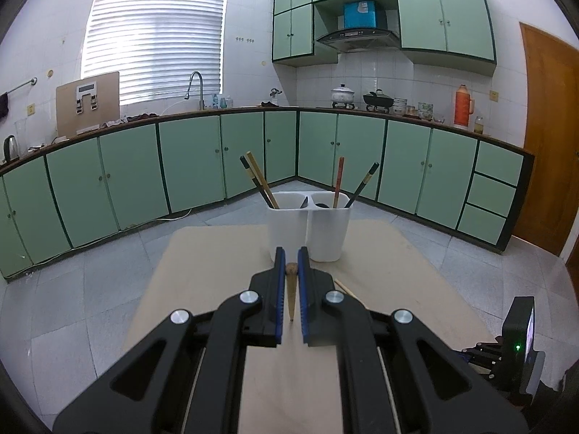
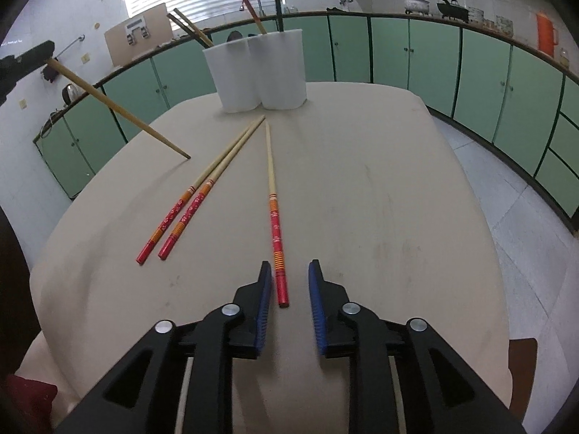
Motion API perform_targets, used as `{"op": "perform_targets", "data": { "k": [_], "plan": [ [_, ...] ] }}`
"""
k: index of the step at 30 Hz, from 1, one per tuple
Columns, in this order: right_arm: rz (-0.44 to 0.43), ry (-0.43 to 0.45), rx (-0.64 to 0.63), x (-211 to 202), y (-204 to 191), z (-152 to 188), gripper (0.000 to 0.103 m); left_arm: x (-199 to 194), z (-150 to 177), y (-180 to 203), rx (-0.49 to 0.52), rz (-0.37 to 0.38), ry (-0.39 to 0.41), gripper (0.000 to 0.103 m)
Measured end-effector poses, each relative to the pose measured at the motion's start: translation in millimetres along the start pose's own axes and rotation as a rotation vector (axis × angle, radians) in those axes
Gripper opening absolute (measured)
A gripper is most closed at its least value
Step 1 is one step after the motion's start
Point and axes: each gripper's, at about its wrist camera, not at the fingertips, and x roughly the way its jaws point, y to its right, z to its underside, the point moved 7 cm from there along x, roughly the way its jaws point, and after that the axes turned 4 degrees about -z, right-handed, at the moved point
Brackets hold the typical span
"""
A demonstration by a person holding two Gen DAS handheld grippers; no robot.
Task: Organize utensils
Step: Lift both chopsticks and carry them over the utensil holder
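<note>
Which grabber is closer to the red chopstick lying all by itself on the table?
The right gripper. Its open jaws sit on either side of the single red chopstick's end. The left gripper is raised off to the far left, shut on a plain wooden chopstick.

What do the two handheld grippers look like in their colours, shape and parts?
Both look alike. The left gripper and the right gripper have matte black bodies with angular linkage arms, triangular cut-outs and round silver pivot pins. Each finger carries a ribbed blue pad. Pale rods run back under the linkages. No sleeve or hand is visible. In the left wrist view, a black box with a green light sits on the right gripper.
</note>
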Motion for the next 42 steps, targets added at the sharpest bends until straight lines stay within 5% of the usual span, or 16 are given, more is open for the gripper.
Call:
{"op": "perform_targets", "data": {
  "k": [4, 7, 24, 42],
  "plan": [
    [0.038, -0.006, -0.041, 3, -1, 1, 0.024, -2, 2, -3, -0.007, -0.001, -0.003, 0.006],
    [0.059, -0.010, -0.074, 5, -6, 1, 0.007, -2, 3, -4, -0.006, 0.000, -0.006, 0.006],
    [0.013, 0.186, -0.123, -67, -36, -85, 0.006, -2, 5, -4, -0.011, 0.009, -0.006, 0.006],
    [-0.024, 0.217, -0.094, -71, -33, -94, 0.006, -2, 7, -4, -0.005, 0.010, -0.002, 0.006]
  ]
}}
